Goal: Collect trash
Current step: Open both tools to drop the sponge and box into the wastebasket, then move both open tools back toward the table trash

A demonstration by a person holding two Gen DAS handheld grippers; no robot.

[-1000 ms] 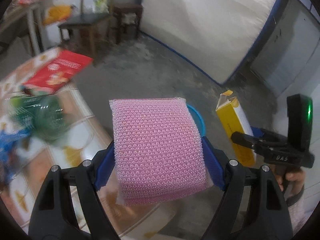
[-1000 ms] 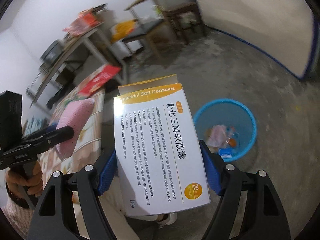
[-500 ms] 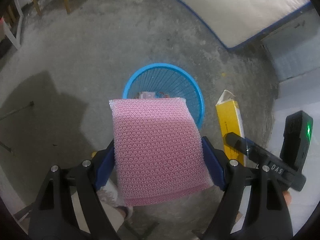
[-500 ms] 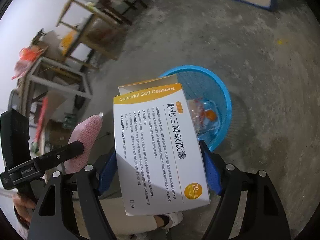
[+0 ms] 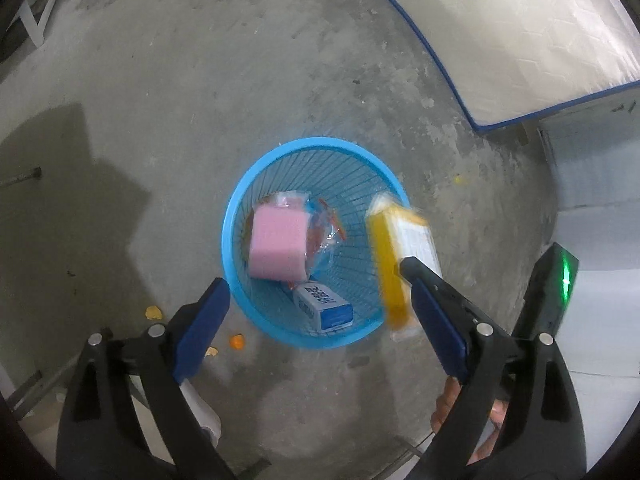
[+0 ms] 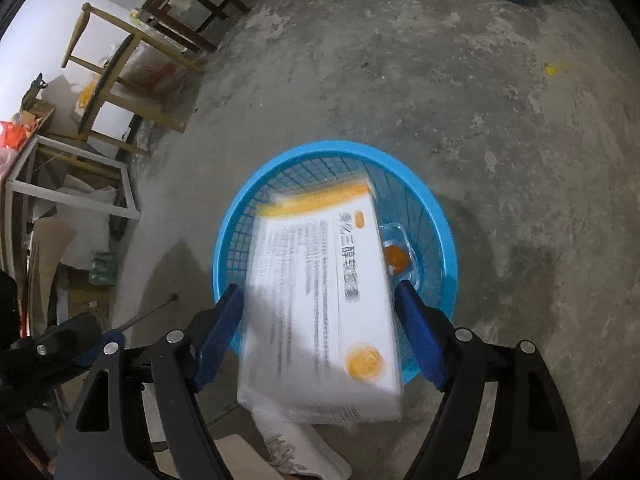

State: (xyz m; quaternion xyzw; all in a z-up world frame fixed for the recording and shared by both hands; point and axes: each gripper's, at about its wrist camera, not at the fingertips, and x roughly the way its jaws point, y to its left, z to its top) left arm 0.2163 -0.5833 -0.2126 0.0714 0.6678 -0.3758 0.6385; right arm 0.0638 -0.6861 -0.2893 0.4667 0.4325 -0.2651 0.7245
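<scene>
A blue plastic trash basket (image 5: 236, 216) stands on the concrete floor below both grippers. The pink sponge (image 5: 277, 249) lies inside it on clear wrappers, beside a small blue and white box (image 5: 325, 306). My left gripper (image 5: 320, 328) is open and empty above the basket's near rim. My right gripper (image 6: 320, 336) has its jaws spread, and the white and yellow capsule box (image 6: 324, 300) is blurred between them, over the basket (image 6: 440, 224). The same box (image 5: 400, 256) shows in the left wrist view at the basket's right rim.
Small orange scraps (image 5: 236, 342) lie on the floor by the basket. A white mattress with blue trim (image 5: 520, 32) leans at the far right. Wooden chairs (image 6: 120, 64) and a white metal frame (image 6: 72, 188) stand to the left. A white shoe (image 6: 296, 448) is below.
My left gripper opened and the pink sponge dropped into the basket. My right gripper's jaws spread and the capsule box is blurred, slipping down toward the basket.
</scene>
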